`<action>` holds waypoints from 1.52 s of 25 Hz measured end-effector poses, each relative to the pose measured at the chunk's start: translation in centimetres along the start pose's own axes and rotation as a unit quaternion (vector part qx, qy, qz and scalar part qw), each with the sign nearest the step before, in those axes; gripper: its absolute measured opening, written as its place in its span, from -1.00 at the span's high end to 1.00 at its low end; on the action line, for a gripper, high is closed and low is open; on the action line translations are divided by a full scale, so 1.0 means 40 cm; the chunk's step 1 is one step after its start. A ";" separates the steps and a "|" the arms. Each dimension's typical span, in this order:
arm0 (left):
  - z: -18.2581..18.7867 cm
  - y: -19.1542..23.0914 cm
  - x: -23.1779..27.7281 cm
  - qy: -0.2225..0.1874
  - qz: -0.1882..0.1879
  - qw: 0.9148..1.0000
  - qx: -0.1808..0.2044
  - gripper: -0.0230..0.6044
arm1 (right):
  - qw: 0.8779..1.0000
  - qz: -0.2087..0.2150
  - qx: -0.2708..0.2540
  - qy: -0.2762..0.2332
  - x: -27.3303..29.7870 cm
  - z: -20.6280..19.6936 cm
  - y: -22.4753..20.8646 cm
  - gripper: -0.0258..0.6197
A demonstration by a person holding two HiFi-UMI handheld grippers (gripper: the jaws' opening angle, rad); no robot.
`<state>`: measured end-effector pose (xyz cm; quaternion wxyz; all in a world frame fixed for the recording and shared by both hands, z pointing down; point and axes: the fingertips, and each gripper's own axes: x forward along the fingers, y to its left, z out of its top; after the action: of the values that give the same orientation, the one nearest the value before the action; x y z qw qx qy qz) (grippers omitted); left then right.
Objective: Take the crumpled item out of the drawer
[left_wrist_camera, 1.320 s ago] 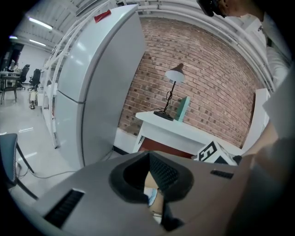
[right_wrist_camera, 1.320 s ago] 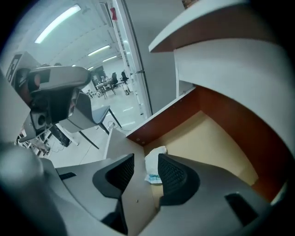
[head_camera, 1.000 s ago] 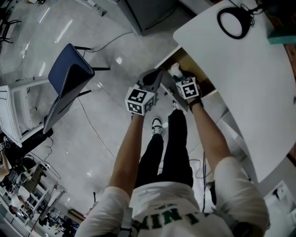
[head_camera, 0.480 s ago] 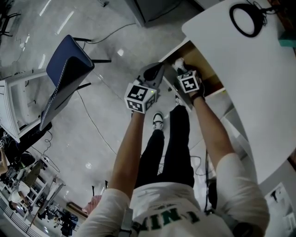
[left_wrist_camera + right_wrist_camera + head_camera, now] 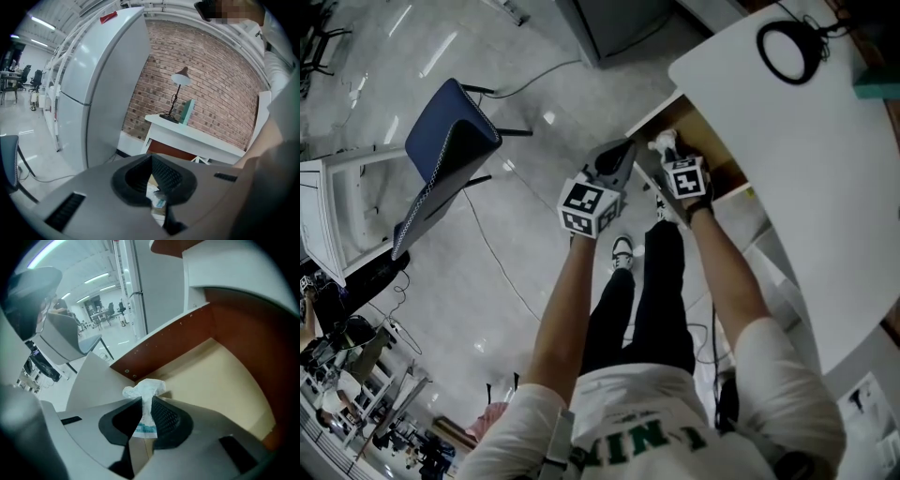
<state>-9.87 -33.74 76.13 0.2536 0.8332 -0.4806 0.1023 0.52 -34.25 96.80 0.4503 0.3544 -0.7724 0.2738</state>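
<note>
Crumpled item (image 5: 144, 389), looks like a wadded white wrapper with a bit of blue print, is sitting between the pads of the right tongs, low in the open drawer (image 5: 225, 376). So the grab step is happening right now.

Going left to right: a blue chair (image 5: 441, 150) is standing well off on the floor, out of the way. The left tongs (image 5: 151, 159) are hanging just beside the drawer front with the tips looking pretty much together and nothing in them. The right tongs (image 5: 145, 401) are reaching into the drawer, and the jaws are closing on the wad, pinching it around its middle with the top puffing out above the pads. The white table (image 5: 806, 169) is overhanging the drawer on the right.

I'm guessing the next move is lifting up and pulling back toward the near side, keeping the squeeze firm since it's a light, squishy thing, and staying clear of the drawer front and the table edge.
</note>
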 end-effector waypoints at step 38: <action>0.425 -0.344 -0.465 -0.082 0.052 0.993 0.069 0.95 | 0.938 -0.132 0.078 -0.310 -1.079 0.187 0.079 0.76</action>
<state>-9.02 -23.02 49.52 0.1499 0.8283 -0.5340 0.0793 9.07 -24.92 54.75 0.1914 0.5547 -0.7962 0.1475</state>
